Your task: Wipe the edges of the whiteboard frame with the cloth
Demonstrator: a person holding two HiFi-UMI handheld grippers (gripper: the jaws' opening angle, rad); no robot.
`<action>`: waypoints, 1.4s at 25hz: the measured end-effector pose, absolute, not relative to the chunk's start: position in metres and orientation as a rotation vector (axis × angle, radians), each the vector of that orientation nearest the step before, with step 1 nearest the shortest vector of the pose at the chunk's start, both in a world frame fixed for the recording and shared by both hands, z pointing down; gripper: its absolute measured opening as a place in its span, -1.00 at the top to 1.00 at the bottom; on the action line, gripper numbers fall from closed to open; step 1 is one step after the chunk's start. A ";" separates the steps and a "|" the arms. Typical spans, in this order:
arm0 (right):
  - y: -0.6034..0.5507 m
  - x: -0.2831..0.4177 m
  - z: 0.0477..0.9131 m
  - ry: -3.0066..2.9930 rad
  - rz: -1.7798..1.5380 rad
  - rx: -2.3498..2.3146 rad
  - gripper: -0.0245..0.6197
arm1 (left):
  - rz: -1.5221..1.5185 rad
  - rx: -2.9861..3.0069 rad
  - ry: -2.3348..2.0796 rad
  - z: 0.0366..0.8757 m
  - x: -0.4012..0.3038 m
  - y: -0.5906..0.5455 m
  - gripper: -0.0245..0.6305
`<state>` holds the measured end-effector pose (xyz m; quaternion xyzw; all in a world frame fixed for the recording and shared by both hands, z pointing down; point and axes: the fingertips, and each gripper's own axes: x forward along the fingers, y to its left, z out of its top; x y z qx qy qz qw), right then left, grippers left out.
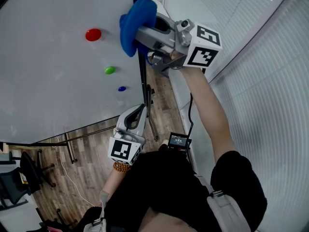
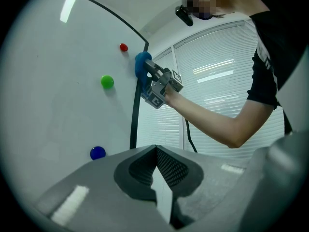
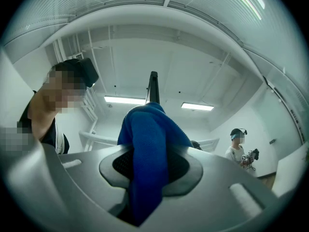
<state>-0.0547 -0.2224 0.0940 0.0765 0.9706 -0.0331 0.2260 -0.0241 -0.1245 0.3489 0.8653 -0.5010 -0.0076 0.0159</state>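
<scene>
Far left, low in the head view: dark office chair point(image 1: 20, 177) on wood-plank floor point(image 1: 87, 173). Whiteboard point(image 1: 48, 86), white surface, filling the upper left of the head view. On its surface, well apart from one another: red magnet point(image 1: 93, 34), green magnet point(image 1: 110, 70), blue magnet point(image 1: 121, 88); the same three also seen in the left gripper view. Left gripper point(image 1: 137, 111), low and near the body, just beside the lower stretch of the frame; jaws closed against each other at the tips, nothing between them in the left gripper view point(image 2: 155, 168). Whiteboard frame point(image 1: 143, 83), thin black strip, right vertical edge. Blue cloth point(image 1: 135, 23), bunched, lying over that edge near its upper end, by the board's top right corner. Right gripper point(image 1: 143, 36), raised on an outstretched arm, jaws clamped on the cloth, with the blue fabric filling the gap between the pads in the right gripper view point(image 3: 147, 149) and the frame's dark strip rising just behind it. White blinds point(image 1: 270, 81) along the right side. Far right of the right gripper view: a second person point(image 3: 238, 149), small, standing.
</scene>
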 end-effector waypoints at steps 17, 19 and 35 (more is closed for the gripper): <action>-0.227 -0.054 0.097 2.688 -0.118 0.176 0.48 | -0.023 2.697 -1.539 0.335 -0.024 -0.127 0.93; -0.226 -0.055 0.097 2.691 -0.119 0.177 0.48 | -0.016 2.695 -1.531 0.333 -0.024 -0.127 0.93; -0.231 -0.056 0.110 2.705 -0.141 0.182 0.48 | -0.009 2.681 -1.521 0.323 -0.027 -0.138 0.93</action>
